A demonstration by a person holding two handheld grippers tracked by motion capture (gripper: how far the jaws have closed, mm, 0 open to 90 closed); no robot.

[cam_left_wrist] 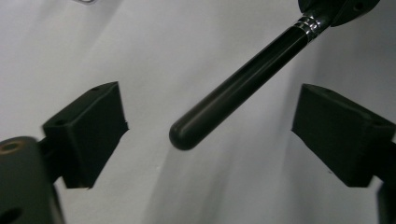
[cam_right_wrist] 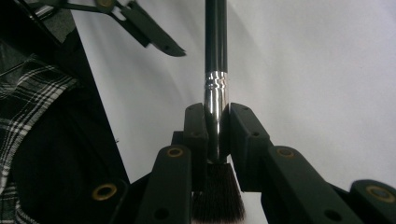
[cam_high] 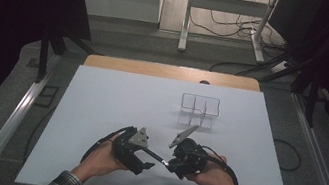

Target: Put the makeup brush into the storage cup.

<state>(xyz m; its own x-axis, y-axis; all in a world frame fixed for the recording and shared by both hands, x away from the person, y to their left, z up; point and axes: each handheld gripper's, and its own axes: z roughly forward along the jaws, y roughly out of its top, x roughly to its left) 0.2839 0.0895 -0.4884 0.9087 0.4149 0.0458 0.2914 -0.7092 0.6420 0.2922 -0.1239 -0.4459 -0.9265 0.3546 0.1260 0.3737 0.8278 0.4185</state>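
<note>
Brush held over the counter (cam_high: pixel 98 112), near side of the wire rack (cam_high: pixel 199 109).
Right gripper (cam_right_wrist: pixel 217 126) clamps the brush (cam_right_wrist: pixel 216 70) at its ferrule; left gripper (cam_left_wrist: pixel 210 135) spread wide about the handle tip, apparently not touching.

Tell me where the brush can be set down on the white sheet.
Bare sheet runs wide left of the wire rack, from the far wooden edge to the hands. A narrower strip lies right of the rack. Crowded: near centre, where the right claw holds the brush toward the open left claw.
</note>
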